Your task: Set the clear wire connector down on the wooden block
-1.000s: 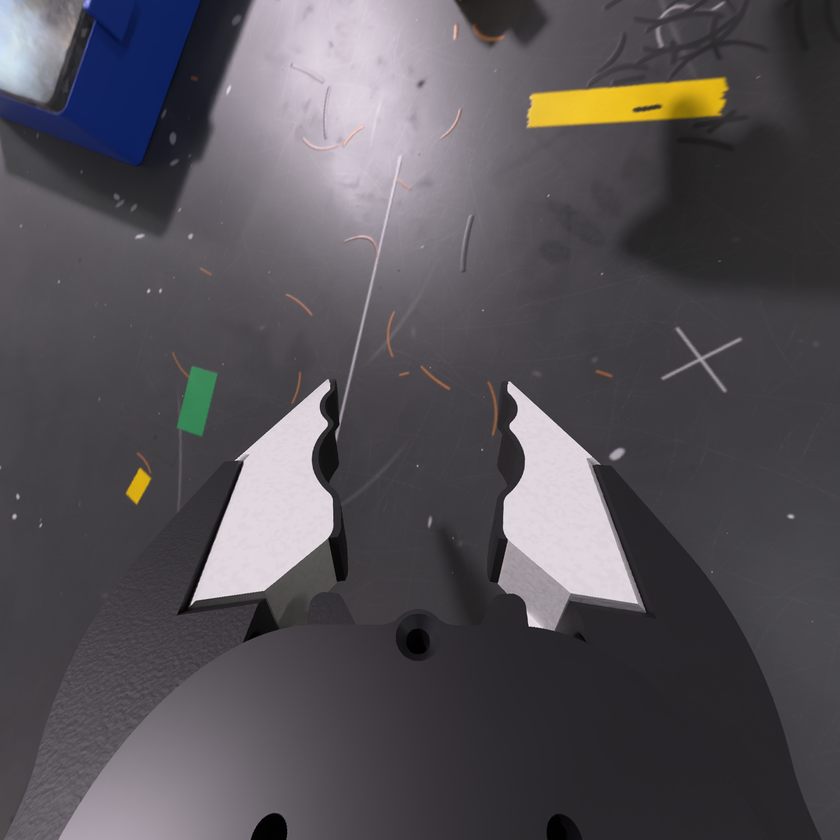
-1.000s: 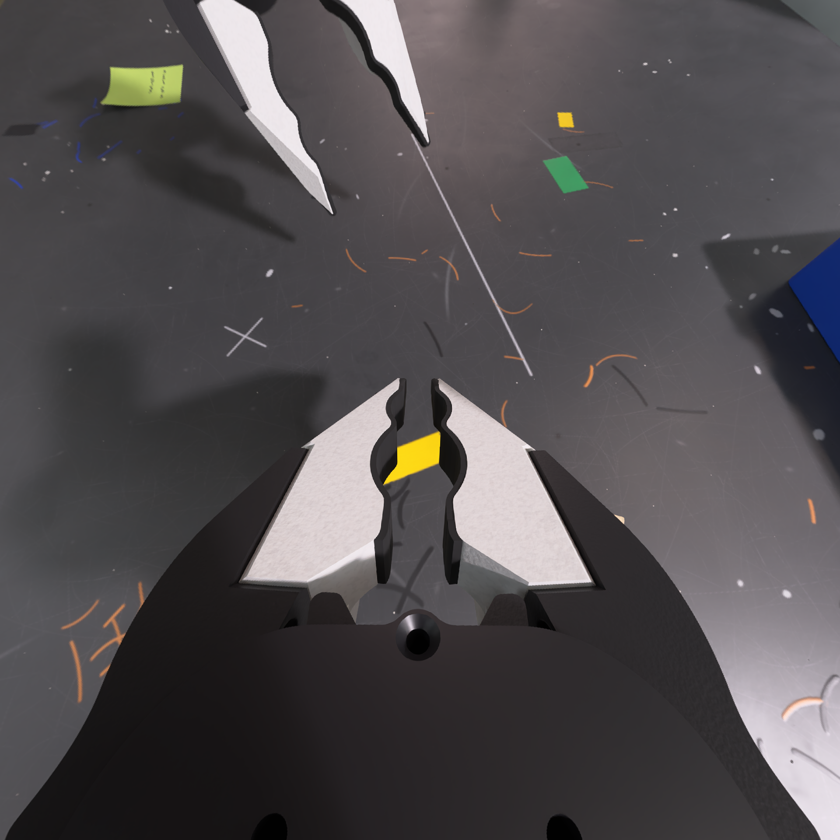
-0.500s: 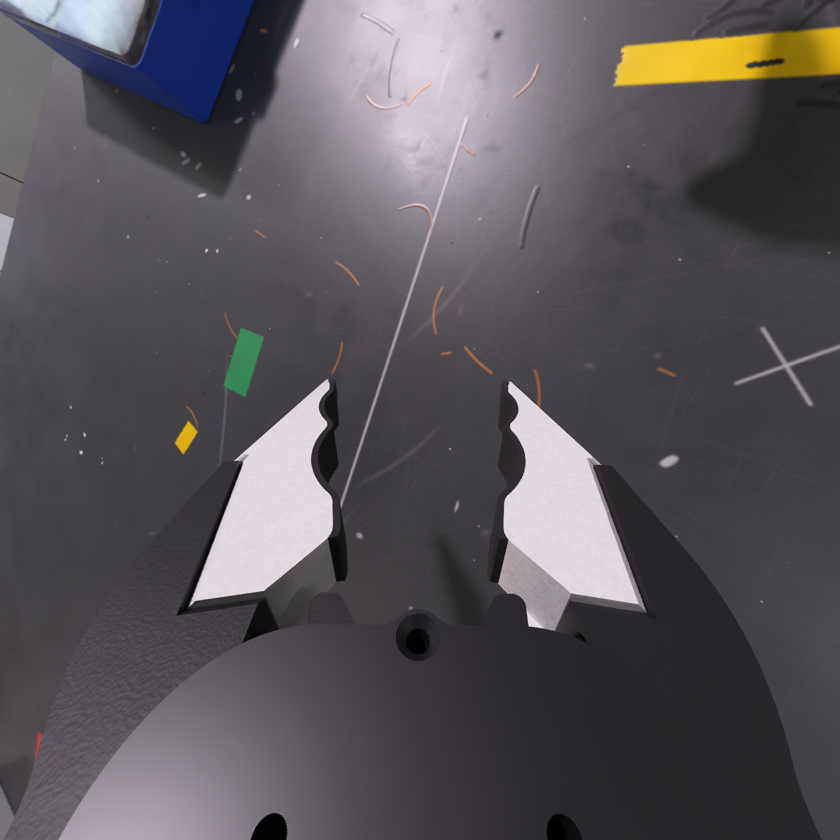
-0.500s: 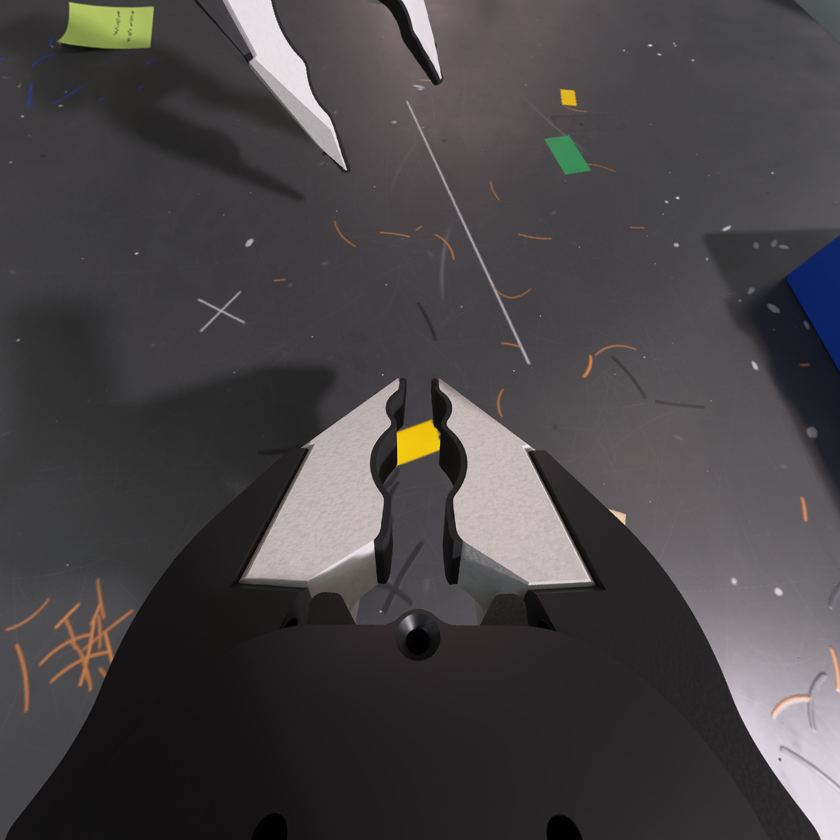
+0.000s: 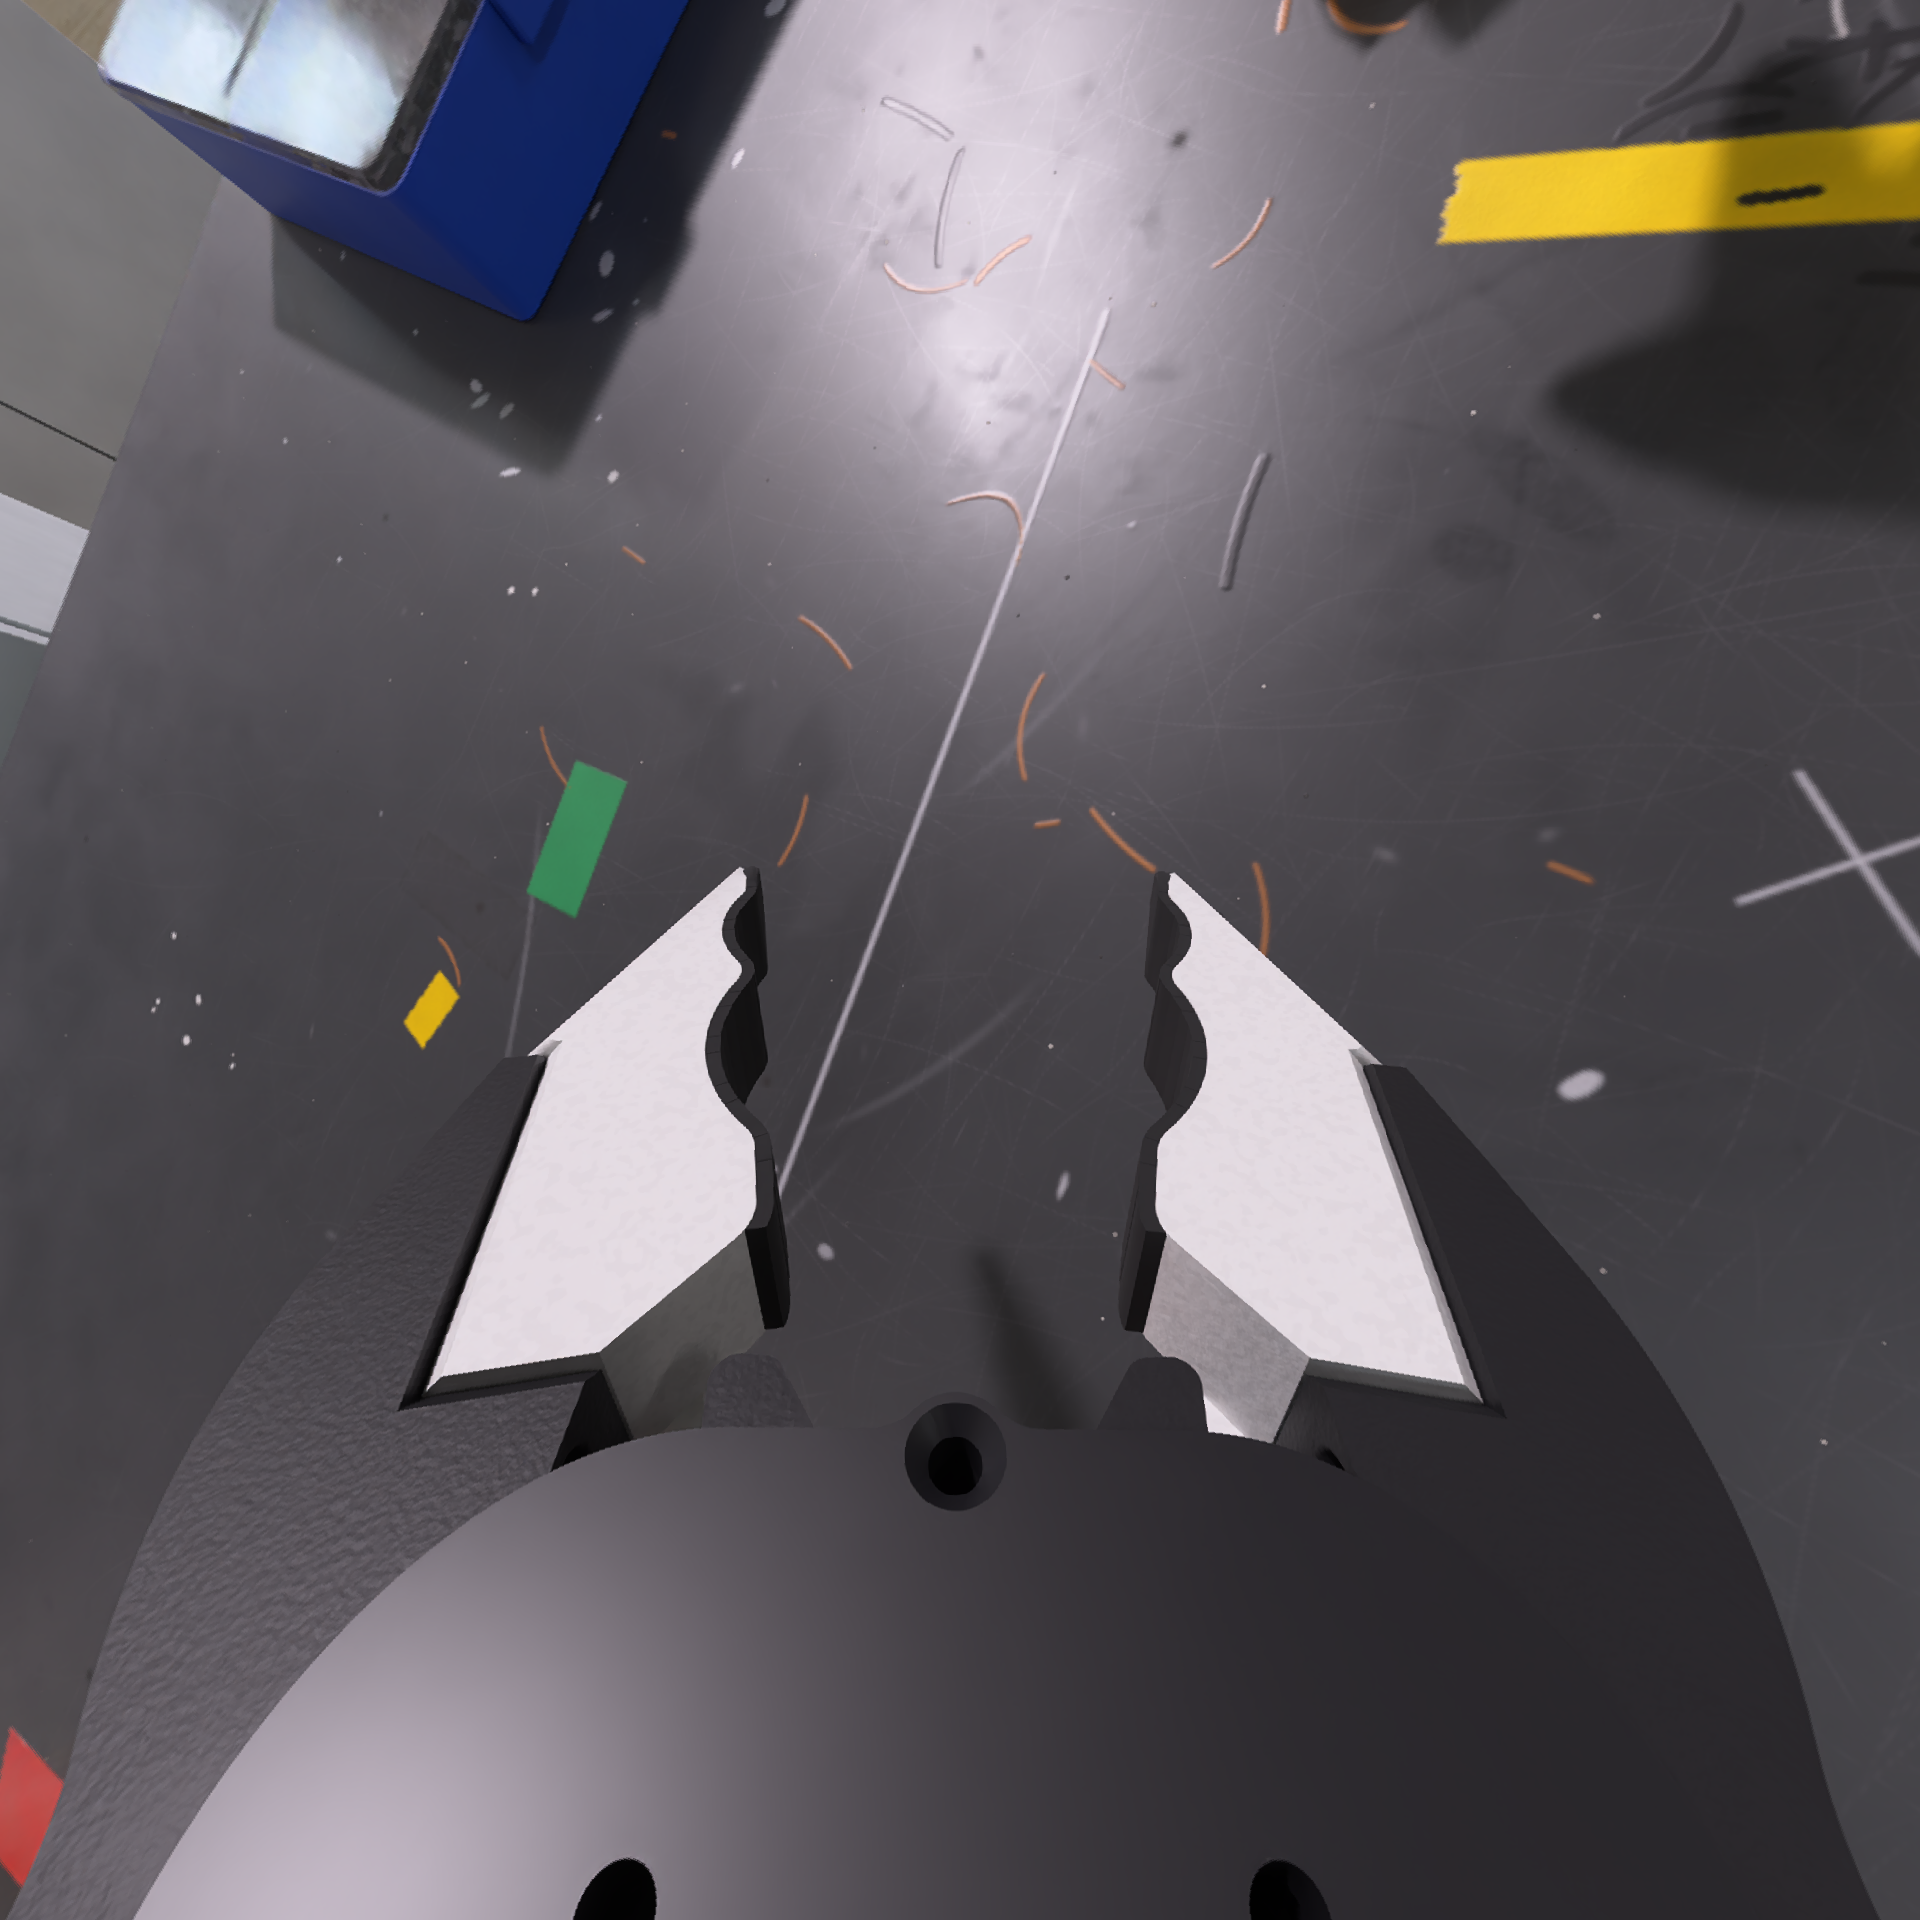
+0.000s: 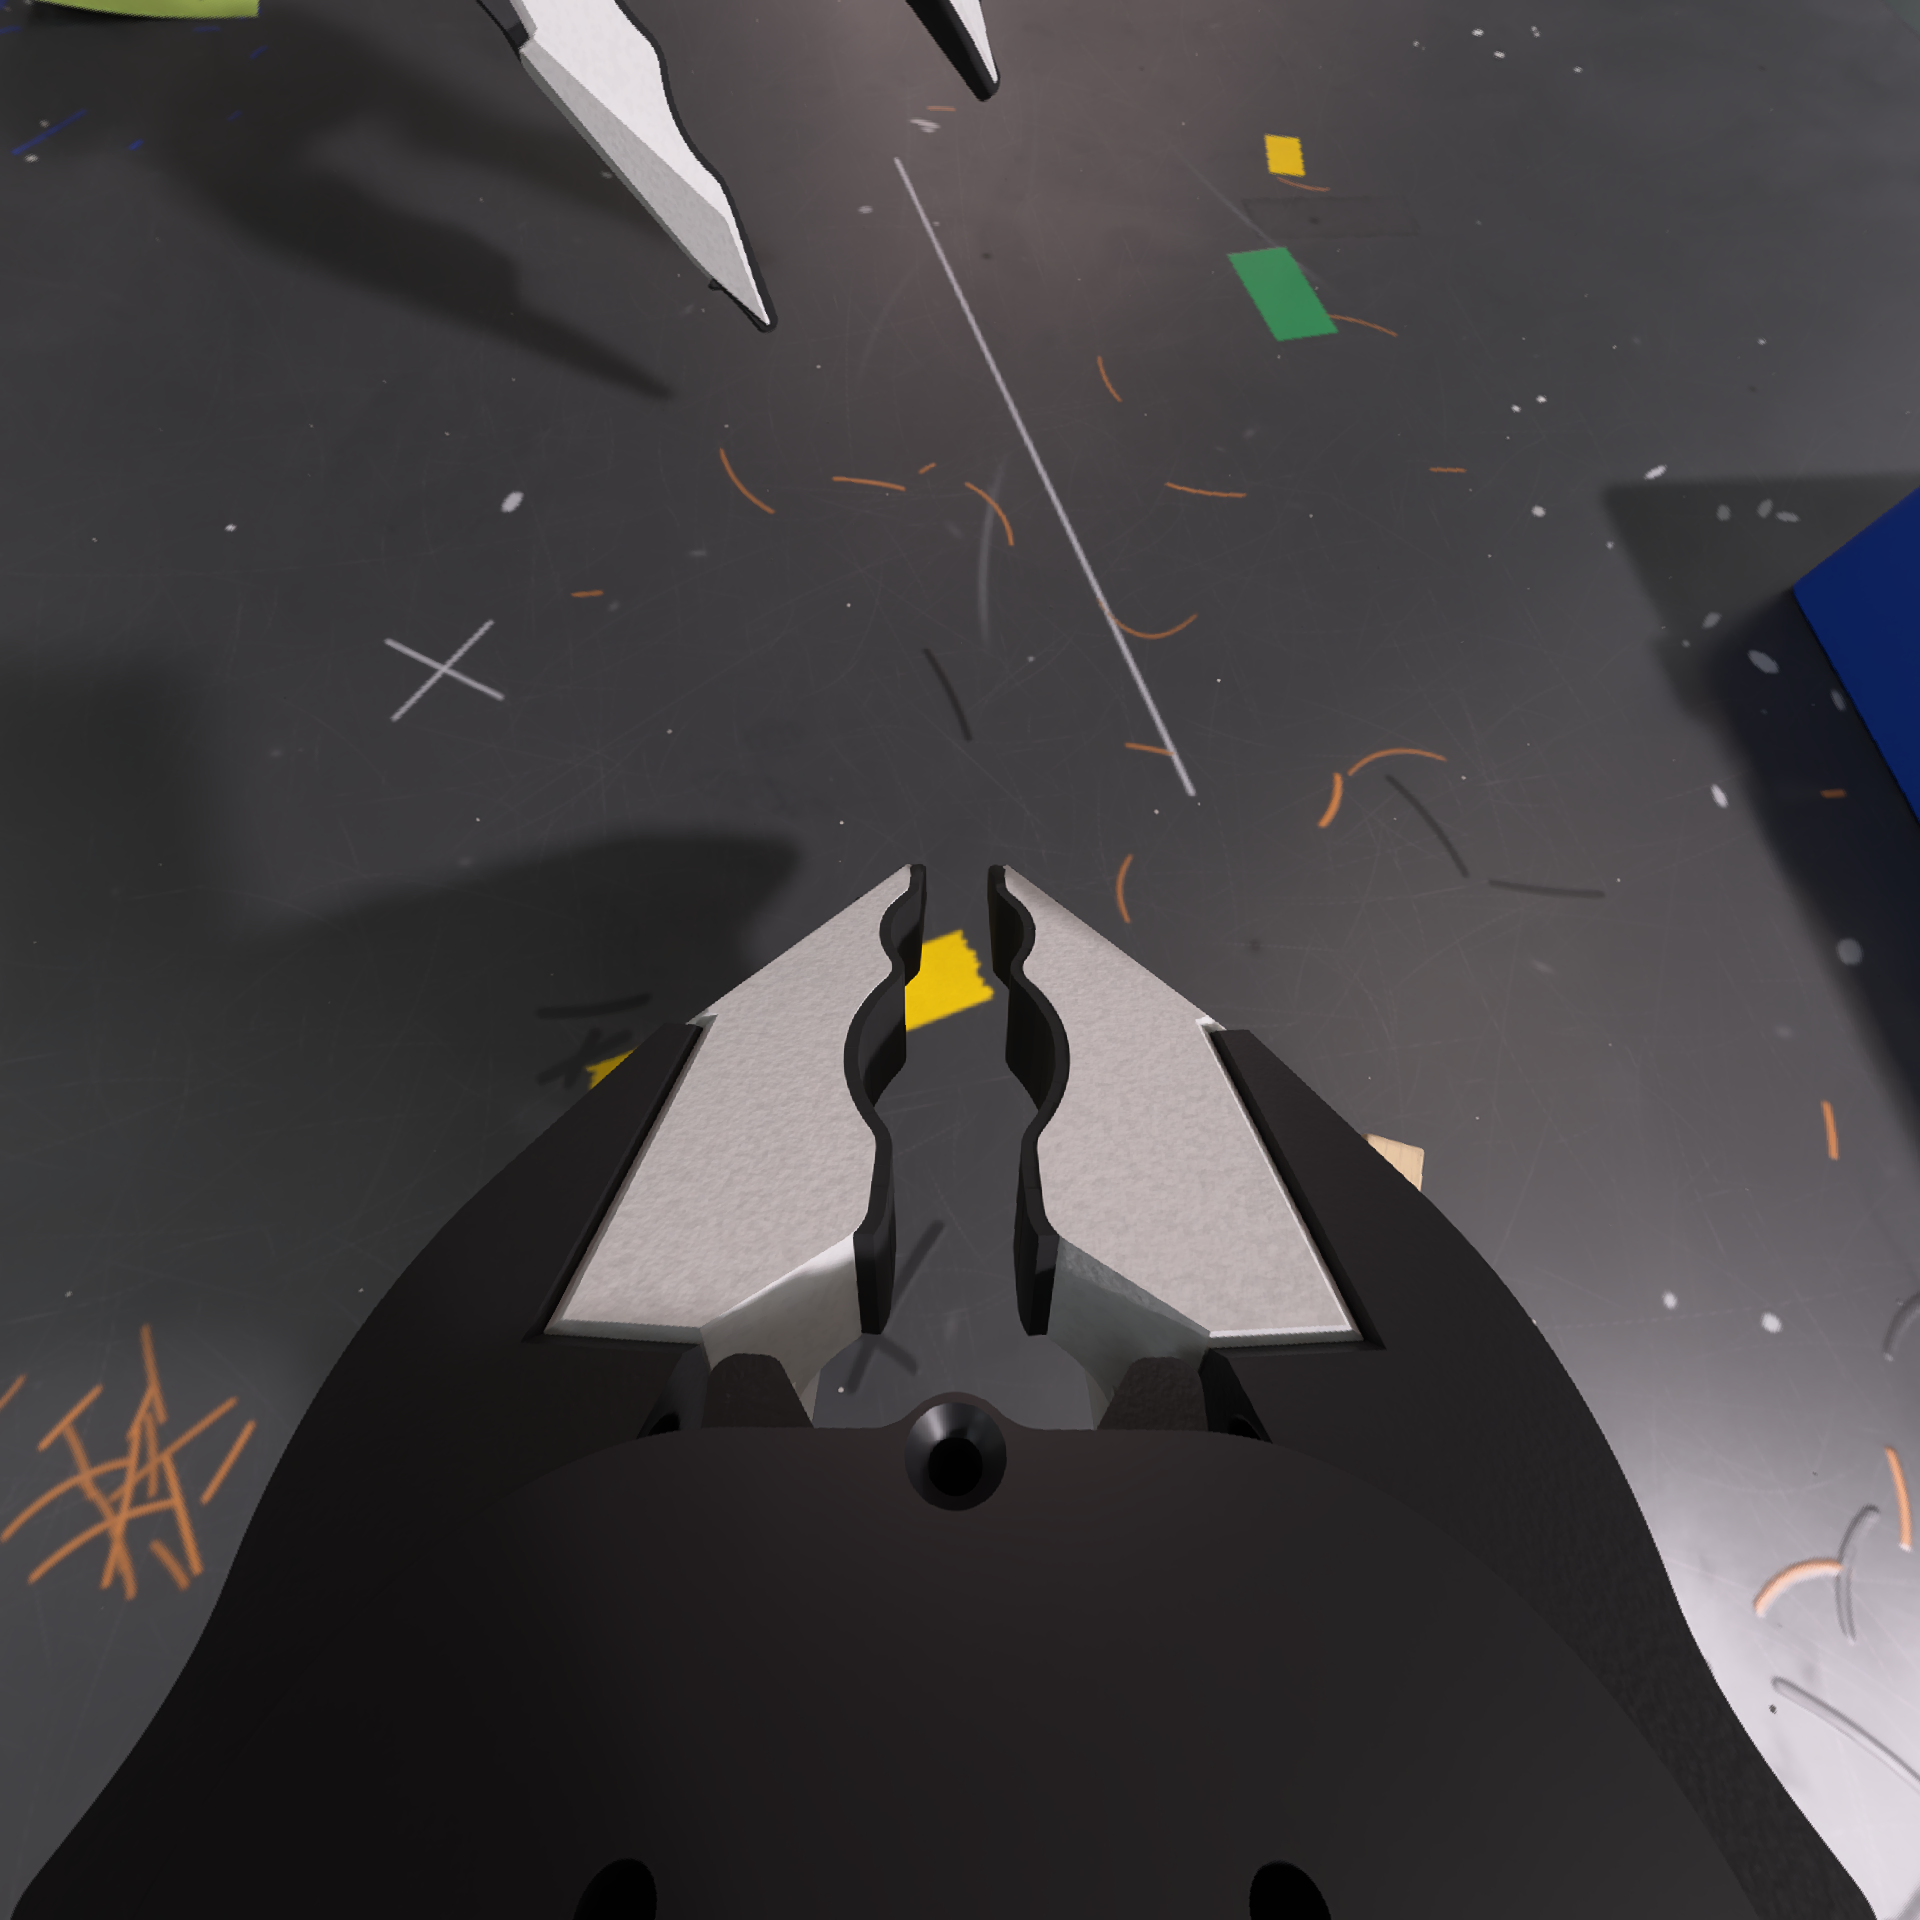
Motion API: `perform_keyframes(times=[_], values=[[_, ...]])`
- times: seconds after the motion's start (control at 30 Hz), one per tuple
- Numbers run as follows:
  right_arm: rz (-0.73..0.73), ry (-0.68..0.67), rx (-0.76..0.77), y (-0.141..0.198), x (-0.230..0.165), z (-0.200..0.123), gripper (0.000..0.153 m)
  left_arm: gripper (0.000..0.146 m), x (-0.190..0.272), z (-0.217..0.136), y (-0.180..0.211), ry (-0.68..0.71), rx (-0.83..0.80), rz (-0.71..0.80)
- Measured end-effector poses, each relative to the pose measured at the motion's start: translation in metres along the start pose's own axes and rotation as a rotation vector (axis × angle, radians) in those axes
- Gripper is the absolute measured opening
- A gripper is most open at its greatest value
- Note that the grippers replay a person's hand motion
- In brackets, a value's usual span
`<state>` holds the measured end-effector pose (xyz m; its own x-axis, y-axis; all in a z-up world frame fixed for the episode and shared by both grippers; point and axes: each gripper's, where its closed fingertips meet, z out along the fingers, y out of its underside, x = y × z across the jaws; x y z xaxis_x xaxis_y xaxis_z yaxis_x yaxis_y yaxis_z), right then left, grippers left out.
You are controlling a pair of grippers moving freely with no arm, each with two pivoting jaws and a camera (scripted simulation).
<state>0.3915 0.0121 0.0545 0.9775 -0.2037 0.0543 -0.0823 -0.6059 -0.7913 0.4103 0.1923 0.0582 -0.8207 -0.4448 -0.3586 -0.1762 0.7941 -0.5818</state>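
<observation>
My left gripper (image 5: 954, 873) hangs wide open, empty, drifted back since prior frame. Right gripper (image 6: 954, 868) nearly closed on clear wire connector (image 6: 940, 1340), wooden block (image 6: 1397, 1155) just beside.

A blue box (image 5: 416, 135) stands on the dark tabletop (image 5: 1455, 644). Nearer than the box lie a green tape scrap (image 5: 578, 837) and a small yellow scrap (image 5: 430, 1008); far right of the box, a yellow tape strip (image 5: 1662, 187).
</observation>
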Motion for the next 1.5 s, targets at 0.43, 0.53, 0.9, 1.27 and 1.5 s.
perform_keyframes(times=[0.43,0.53,0.9,1.27,1.5], values=[[-0.022,0.014,-0.021,0.005,0.002,0.002,0.012,0.073,-0.015,0.001,0.008,-0.077,-0.018,-0.009],[-0.025,0.016,-0.024,0.007,0.002,0.002,0.012,0.072,-0.017,0.001,0.009,-0.087,-0.017,-0.012],[-0.031,0.019,-0.037,0.010,0.003,0.004,0.013,0.072,-0.021,0.001,0.012,-0.101,-0.008,-0.022],[-0.036,0.018,-0.046,0.013,0.003,0.006,0.013,0.071,-0.023,0.002,0.012,-0.115,-0.008,-0.024],[-0.036,0.017,-0.047,0.014,0.003,0.006,0.013,0.071,-0.024,0.002,0.012,-0.118,-0.007,-0.027]])
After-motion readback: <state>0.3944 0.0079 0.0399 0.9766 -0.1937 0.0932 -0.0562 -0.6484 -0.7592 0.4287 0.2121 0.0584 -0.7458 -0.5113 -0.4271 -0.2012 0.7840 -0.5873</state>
